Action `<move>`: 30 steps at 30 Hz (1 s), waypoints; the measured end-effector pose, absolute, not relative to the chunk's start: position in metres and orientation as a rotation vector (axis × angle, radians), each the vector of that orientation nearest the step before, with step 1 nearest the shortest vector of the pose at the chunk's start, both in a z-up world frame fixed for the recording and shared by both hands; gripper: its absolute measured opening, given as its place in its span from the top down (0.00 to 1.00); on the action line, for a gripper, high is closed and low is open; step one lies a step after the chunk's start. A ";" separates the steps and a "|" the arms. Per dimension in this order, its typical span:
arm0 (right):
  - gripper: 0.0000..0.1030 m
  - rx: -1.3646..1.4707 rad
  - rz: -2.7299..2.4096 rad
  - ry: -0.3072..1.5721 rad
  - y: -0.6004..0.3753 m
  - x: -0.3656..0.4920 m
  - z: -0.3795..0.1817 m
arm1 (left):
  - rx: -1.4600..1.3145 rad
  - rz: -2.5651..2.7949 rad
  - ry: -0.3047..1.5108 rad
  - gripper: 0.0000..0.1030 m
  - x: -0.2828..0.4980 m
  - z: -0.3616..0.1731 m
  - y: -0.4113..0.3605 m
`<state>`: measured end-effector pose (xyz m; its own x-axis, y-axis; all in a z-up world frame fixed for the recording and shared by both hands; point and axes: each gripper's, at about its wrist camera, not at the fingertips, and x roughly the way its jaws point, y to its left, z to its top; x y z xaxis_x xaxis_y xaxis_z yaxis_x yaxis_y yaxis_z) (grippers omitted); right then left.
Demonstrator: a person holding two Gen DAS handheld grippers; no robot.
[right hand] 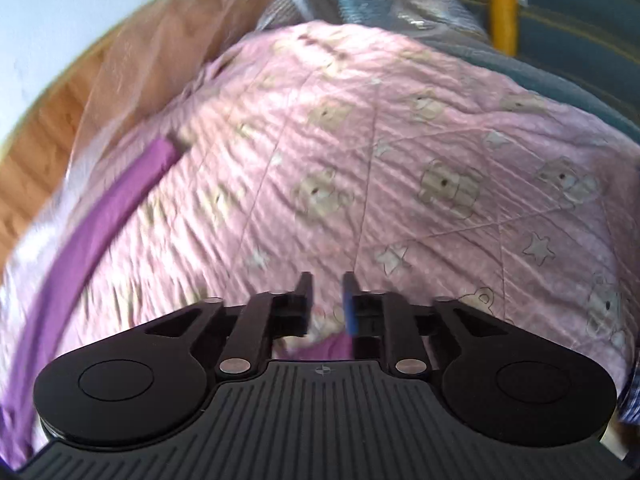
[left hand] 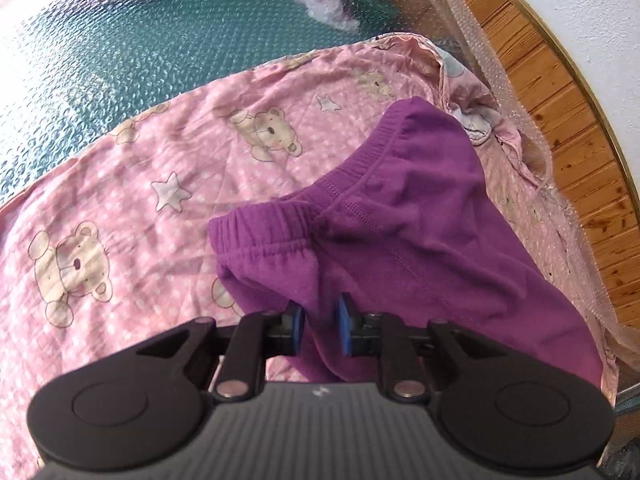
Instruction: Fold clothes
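Purple pants (left hand: 400,240) lie crumpled on a pink bear-print blanket (left hand: 140,184), waistband toward the far side. My left gripper (left hand: 320,326) is low over the near part of the pants, and purple fabric fills the narrow gap between its blue pads. In the blurred right wrist view, the pants (right hand: 100,232) show as a long purple strip at the left over the blanket (right hand: 400,160). My right gripper (right hand: 327,304) has its jaws a little apart, with a bit of purple cloth showing low between them; whether it grips is unclear.
A teal surface under bubble wrap (left hand: 120,40) lies beyond the blanket. A wooden panel (left hand: 580,160) and white wall stand to the right. A yellow roll (right hand: 504,20) stands at the far right of the right view.
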<state>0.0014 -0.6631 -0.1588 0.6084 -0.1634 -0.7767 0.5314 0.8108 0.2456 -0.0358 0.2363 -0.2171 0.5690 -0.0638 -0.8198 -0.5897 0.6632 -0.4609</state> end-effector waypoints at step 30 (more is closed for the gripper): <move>0.65 0.484 -0.339 0.710 -0.735 0.094 -0.156 | -0.693 0.396 0.920 0.68 -0.087 -0.186 0.153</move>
